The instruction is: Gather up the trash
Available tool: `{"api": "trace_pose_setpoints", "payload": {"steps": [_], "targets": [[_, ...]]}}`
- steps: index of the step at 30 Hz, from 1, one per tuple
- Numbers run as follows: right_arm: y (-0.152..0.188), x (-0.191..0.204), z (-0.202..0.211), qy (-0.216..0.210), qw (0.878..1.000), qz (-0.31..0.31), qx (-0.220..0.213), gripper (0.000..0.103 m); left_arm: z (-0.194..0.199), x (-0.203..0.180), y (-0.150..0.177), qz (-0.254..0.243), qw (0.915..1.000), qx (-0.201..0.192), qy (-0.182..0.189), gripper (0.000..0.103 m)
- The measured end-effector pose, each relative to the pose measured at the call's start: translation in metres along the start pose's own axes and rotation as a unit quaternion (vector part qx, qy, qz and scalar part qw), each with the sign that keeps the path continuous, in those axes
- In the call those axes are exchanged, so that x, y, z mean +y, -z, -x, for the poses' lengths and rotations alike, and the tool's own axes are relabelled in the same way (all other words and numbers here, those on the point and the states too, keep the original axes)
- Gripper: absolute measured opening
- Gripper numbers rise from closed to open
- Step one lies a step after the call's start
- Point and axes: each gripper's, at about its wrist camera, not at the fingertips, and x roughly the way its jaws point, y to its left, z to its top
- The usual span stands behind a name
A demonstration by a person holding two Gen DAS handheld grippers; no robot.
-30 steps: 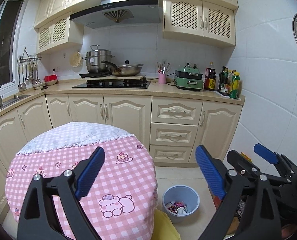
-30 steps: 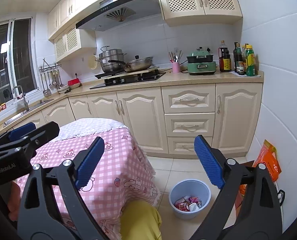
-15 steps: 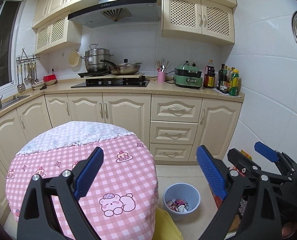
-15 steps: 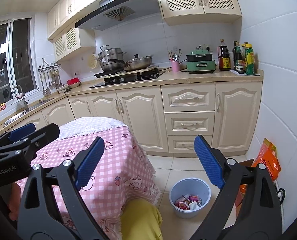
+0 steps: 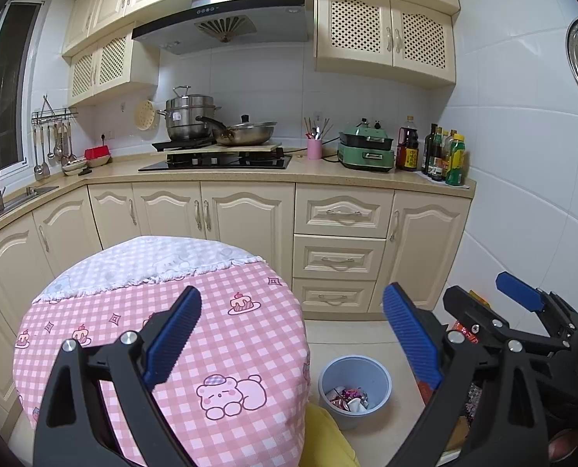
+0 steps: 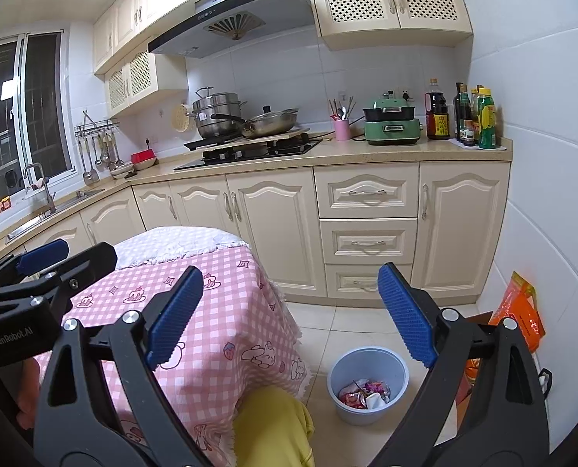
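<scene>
The left gripper [image 5: 291,334] is held above the table with its blue-padded jaws spread wide and nothing between them. The right gripper [image 6: 289,311] is likewise wide open and empty, raised level with the left one, which shows at the left edge of the right wrist view, just as the right one shows at the right edge of the left wrist view.

The table [image 5: 226,334] is round and covered by a pink checked cloth [image 6: 226,295] printed with cakes and bears; a white cloth [image 5: 153,260] lies over its far edge. On the tiled floor just beside the table's right edge stands a light blue bin [image 6: 368,383]. The trash [image 6: 363,393], crumpled wrappers in red, pink and white, lies at the bottom of the bin. An orange bag [image 6: 520,311] leans against the white tiled wall, to the right of the bin. Something yellow [image 6: 273,424] shows at the table's near edge, between the grippers; I cannot tell what it is
</scene>
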Motion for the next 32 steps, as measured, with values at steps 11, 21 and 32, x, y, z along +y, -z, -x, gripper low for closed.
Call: {"api": "trace_pose_setpoints", "payload": {"steps": [11, 21, 32], "targets": [[0.0, 0.001, 0.0, -0.003, 1.0, -0.003, 0.004, 0.09, 0.001, 0.0, 0.0, -0.002, 1.0, 0.0, -0.002, 0.093], [0.002, 0.002, -0.001, -0.005, 1.0, -0.004, 0.012, 0.09, 0.0, 0.004, 0.001, 0.0, 1.0, 0.003, -0.006, 0.093], [0.0, 0.005, -0.003, -0.005, 1.0, -0.005, 0.015, 0.09, -0.006, 0.014, 0.001, 0.006, 0.9998, 0.015, -0.009, 0.093]]}}
